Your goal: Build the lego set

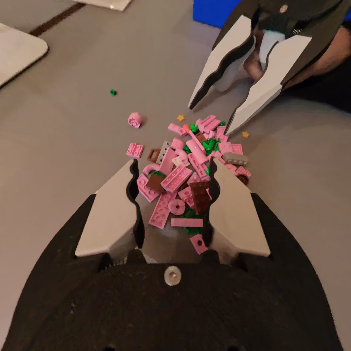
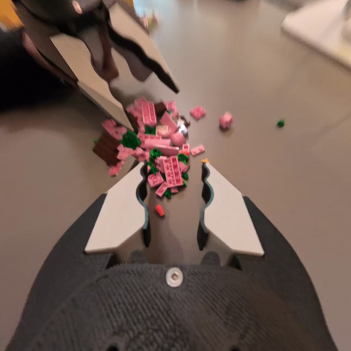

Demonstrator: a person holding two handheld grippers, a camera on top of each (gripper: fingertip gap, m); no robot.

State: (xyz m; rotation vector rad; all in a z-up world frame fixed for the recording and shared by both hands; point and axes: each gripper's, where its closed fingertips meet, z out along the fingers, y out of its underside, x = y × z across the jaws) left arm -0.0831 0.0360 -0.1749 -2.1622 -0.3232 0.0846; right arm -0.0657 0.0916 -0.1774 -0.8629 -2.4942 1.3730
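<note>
While most of the lego pieces (image 1: pixel 191 171) lie heaped on the grey tabletop (image 1: pixel 76 152), pink plates mixed with green leaf bits and brown tiles, a small green stud (image 1: pixel 113 92) and a round pink piece (image 1: pixel 135 119) sit apart to the left. Low over the near side of the heap, the left claw (image 1: pixel 173 163) has its fingers spread apart and holds nothing. Opposite it, the right claw (image 1: pixel 209 119) slants down, also spread and empty, one fingertip (image 1: pixel 228 131) at the heap's far edge.
</note>
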